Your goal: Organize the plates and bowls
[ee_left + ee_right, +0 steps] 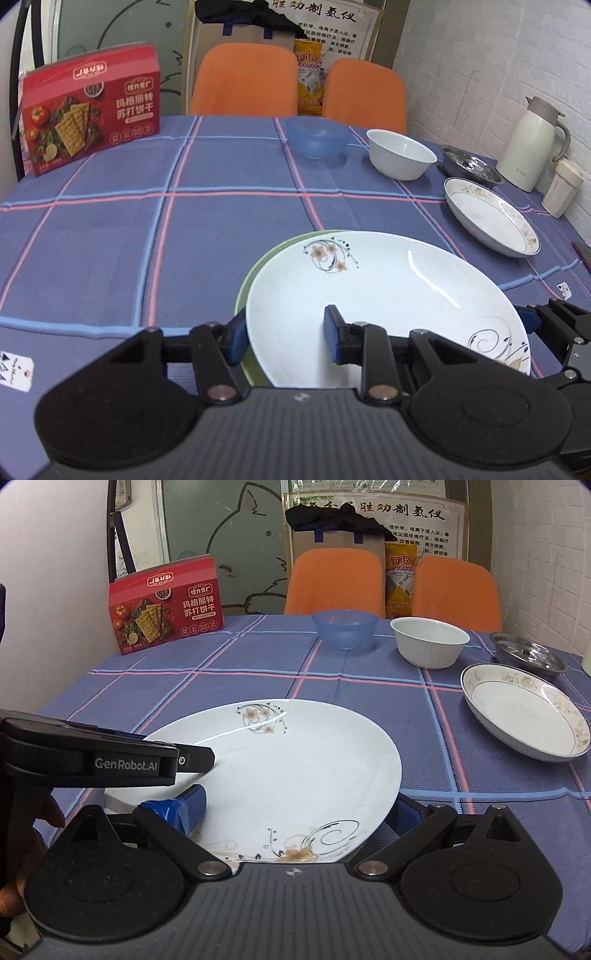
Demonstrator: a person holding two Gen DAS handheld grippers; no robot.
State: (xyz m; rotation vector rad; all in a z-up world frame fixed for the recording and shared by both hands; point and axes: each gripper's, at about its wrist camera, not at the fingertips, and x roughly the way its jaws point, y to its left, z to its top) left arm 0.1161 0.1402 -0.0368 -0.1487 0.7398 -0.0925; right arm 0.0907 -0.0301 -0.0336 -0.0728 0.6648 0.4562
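Checked tablecloth (pixel 110 229), orange chairs (pixel 243 79) behind

White floral plate (pixel 384 295), blue plaid tablecloth (pixel 110 229)

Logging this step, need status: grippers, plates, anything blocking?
Left gripper open, straddling white floral plate rim. Right gripper open around the same plate. Green plate underneath. Rimmed dish, bowls beyond; nothing blocking.

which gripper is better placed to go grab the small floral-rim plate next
Right. The small floral-rim plate lies on the right, nearer the right gripper, which is open. The left gripper straddles the far left rim of the big white plate.
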